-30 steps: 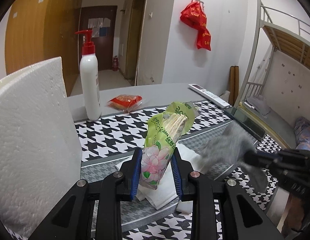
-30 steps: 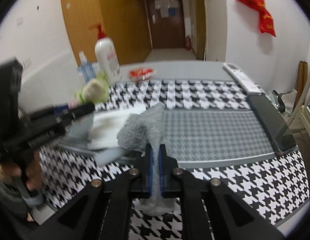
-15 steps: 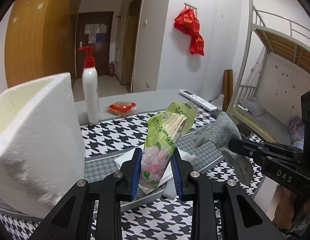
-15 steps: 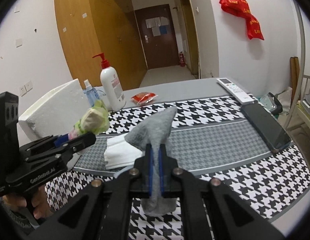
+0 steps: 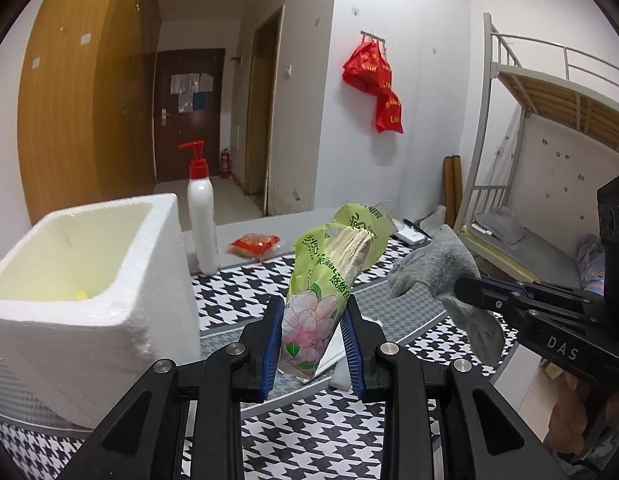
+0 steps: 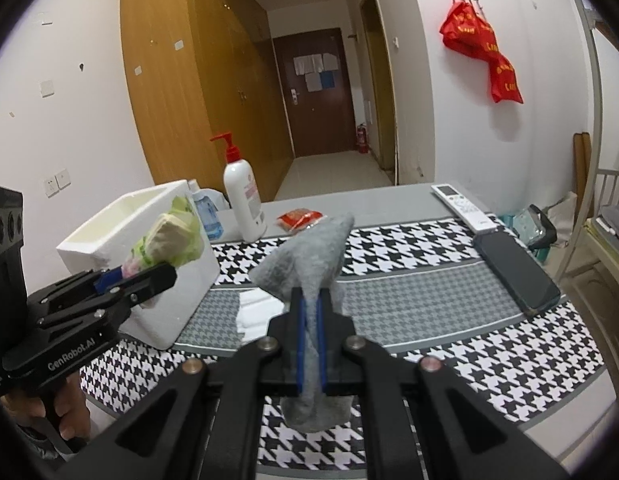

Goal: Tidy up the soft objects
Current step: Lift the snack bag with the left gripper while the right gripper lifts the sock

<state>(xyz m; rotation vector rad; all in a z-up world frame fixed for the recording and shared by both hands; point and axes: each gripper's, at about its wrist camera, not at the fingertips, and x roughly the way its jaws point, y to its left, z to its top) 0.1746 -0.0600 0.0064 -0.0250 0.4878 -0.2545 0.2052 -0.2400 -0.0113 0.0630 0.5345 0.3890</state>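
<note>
Clamping a green, flower-printed tissue pack [image 5: 315, 300] low on its body, the left gripper [image 5: 314, 334] is held with its fingers [image 5: 274, 344] closed partway onto the wrapper, so that the torn-open top stands up and nothing can spill. A grey sock [image 6: 309, 256] is pinched by the right gripper [image 6: 310, 344], whose fingers [image 6: 300, 344] are pressed almost together on the thin cloth; the toe is left poking up ahead and the cuff is left dangling below. Both items are carried above the houndstooth worktop [image 6: 449, 344], clear of the white folded cloth [image 6: 255, 312] lying on it. A white foam box [image 5: 85, 280] stands open-topped just left of the tissue pack, and it is judged to be the place meant for these soft things. Hard items, such as the pump bottle [image 6: 243, 196], phone [image 6: 515, 274] and remote [image 6: 463, 206], are set apart from it.
</note>
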